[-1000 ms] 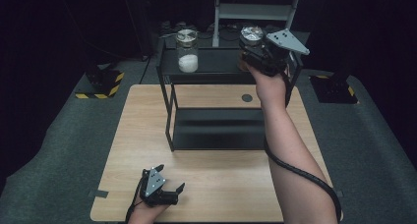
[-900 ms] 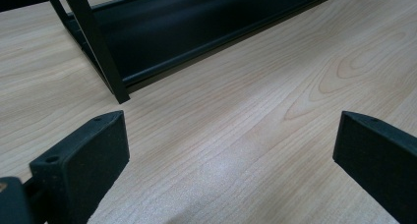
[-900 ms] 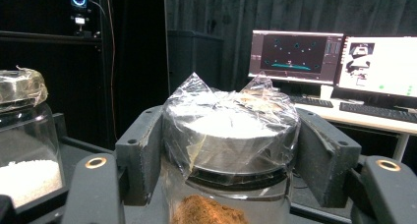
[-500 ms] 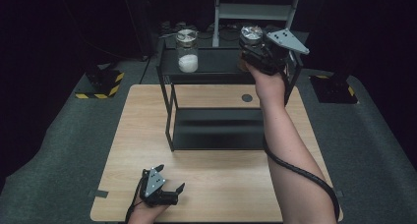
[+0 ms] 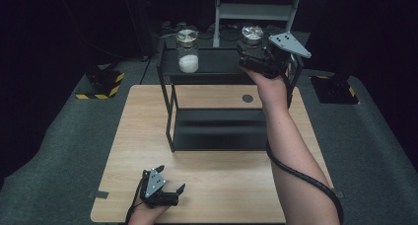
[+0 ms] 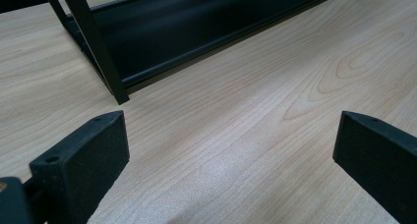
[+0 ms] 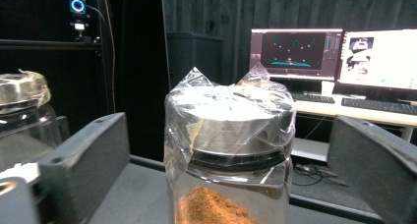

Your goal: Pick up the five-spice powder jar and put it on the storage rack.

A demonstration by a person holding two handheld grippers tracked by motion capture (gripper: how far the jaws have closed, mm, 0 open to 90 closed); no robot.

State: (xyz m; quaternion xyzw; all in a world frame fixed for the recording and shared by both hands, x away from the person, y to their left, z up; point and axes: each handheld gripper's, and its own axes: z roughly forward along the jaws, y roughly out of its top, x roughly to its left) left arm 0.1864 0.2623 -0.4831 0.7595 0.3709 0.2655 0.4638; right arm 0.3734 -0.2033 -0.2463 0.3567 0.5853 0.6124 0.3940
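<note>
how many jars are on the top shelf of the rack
2. The jar of white powder stands at the left of the top shelf. The jar of brown powder stands at the right, between the open right tongs. None seems hidden.

A light wooden table [image 5: 148,151] carries a black two-level metal shelf [image 5: 217,136]. On the shelf's top level stand two glass jars [image 5: 188,50], well apart, lids wrapped in plastic.

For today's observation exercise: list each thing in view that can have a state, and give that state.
Brown-powder jar: upright on shelf, lid wrapped, between open jaws, untouched.
White-powder jar: upright, lidded, on shelf.
Right gripper: jaws just opened.
Left gripper: open, above the table.
</note>
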